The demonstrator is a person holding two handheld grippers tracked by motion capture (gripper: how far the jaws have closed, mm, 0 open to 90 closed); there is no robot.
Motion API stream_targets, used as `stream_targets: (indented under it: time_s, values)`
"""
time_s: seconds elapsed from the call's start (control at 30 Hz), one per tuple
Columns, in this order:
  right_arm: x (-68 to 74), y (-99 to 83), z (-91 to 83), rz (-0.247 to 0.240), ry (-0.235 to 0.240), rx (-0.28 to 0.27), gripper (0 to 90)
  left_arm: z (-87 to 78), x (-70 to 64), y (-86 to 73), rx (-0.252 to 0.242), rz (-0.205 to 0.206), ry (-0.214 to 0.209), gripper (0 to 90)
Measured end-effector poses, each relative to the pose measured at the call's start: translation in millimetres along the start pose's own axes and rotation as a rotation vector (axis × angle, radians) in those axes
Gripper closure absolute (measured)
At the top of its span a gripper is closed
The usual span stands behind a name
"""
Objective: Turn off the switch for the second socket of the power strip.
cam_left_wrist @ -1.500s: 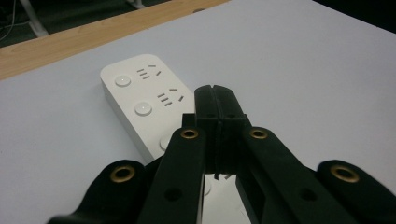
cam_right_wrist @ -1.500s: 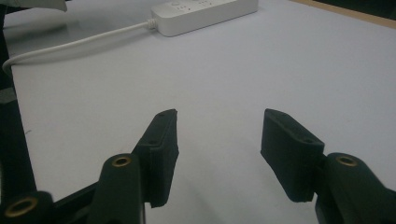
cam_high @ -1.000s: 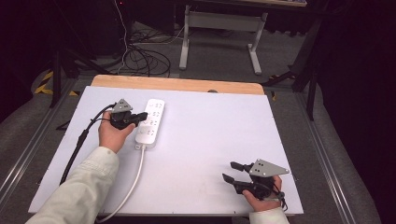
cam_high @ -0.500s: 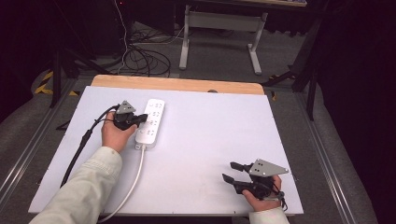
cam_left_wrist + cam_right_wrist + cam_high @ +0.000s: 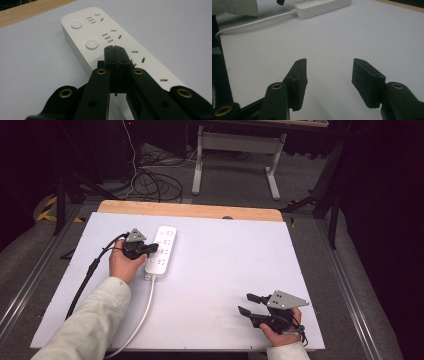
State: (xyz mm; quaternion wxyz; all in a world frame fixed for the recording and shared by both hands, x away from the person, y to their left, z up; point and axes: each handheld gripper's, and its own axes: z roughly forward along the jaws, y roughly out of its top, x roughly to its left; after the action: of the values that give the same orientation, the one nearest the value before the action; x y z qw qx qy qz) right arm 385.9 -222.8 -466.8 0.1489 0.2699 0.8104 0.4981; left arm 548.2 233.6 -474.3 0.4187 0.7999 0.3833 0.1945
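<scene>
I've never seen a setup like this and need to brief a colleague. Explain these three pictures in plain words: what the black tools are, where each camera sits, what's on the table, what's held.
No robot here: a person holds a hand-worked two-jaw gripper in each hand. The high view looks down from above the person's side of the white table. The other two cameras ride on the grippers, looking along their black jaws. On the table lies a white power strip with round buttons, its white cable running back toward the person. The left gripper has its jaws pressed together with nothing between them, the tips just over the strip, next to a button. The right gripper is open over bare table, holding nothing.
</scene>
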Motion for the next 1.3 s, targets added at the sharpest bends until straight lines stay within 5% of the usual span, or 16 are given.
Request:
stream_targets:
  time_s: [0.47,0.77,1.3]
  values:
    - [0.0,-0.1,-0.2,0.0,-0.002,-0.001,46.7,1.5,-2.3,-0.5,0.015,0.006,0.01,90.0]
    - [0.5,0.1,-0.6,-0.003,-0.002,-0.002,46.6,0.5,-6.6,0.7,0.027,0.051,0.061,90.0]
    - [1.1,0.1,0.3,-0.002,0.004,0.002,46.6,1.4,-6.7,0.7,0.026,0.037,0.068,90.0]
